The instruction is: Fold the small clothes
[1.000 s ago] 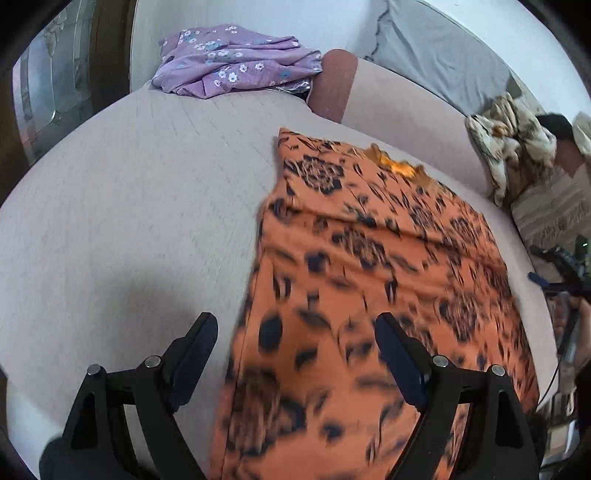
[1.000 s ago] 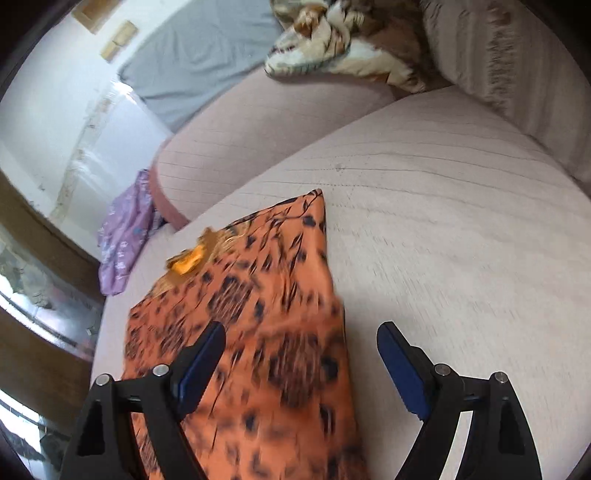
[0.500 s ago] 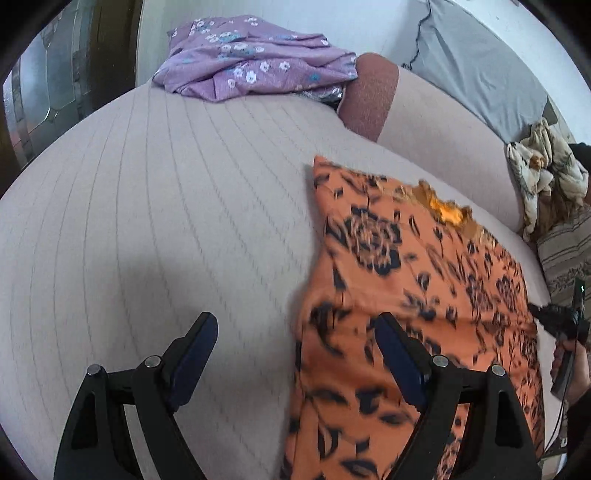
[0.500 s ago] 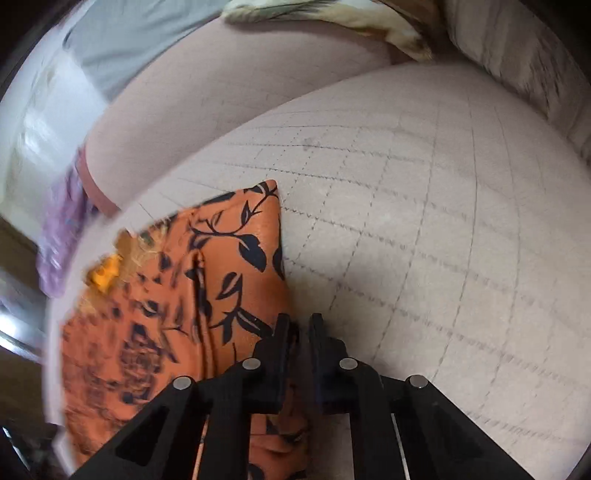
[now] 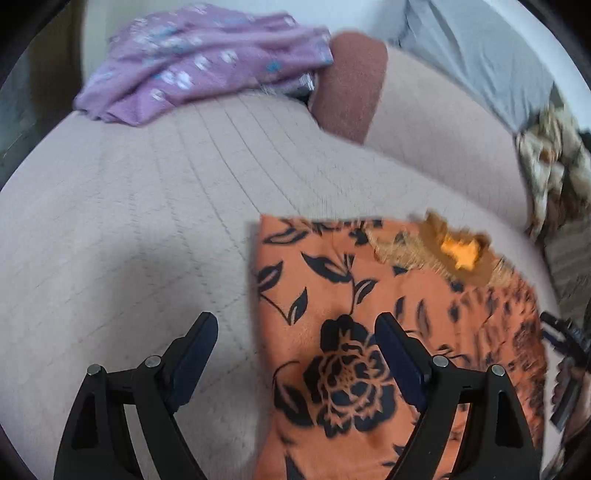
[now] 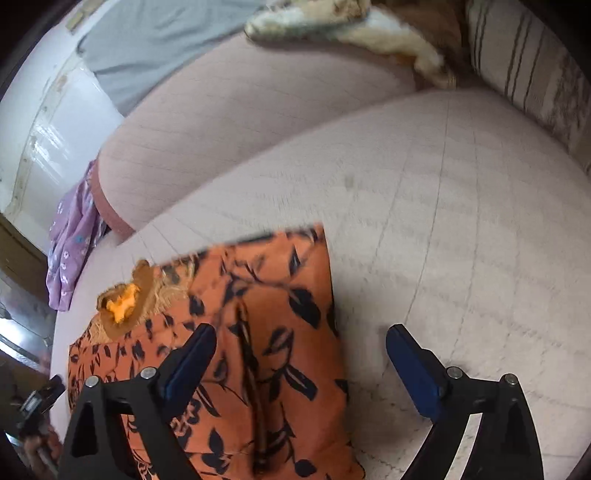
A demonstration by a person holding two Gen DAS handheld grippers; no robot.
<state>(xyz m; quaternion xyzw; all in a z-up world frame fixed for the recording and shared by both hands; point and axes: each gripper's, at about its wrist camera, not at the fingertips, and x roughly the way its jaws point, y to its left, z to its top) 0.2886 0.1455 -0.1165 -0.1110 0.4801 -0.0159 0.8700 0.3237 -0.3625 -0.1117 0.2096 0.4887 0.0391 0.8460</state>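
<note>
An orange garment with black flower and leaf print (image 5: 332, 325) lies flat on the pale sofa seat; its brown neckline with a yellow patch (image 5: 458, 251) faces the backrest. My left gripper (image 5: 295, 354) is open and empty above the garment's left edge. In the right wrist view the same garment (image 6: 266, 325) lies at lower left. My right gripper (image 6: 301, 363) is open and empty above its right edge.
A crumpled purple floral garment (image 5: 199, 62) lies at the sofa's far left end and also shows in the right wrist view (image 6: 70, 254). A fluffy brown-and-white blanket (image 6: 354, 22) and a striped cushion (image 6: 524, 62) sit at the far right. A grey cloth (image 5: 480, 55) drapes the backrest (image 6: 229, 122).
My right gripper was shut at the garment's right edge half a second ago and has opened and pulled back. My left gripper stayed open and moved towards the garment's upper left corner.
</note>
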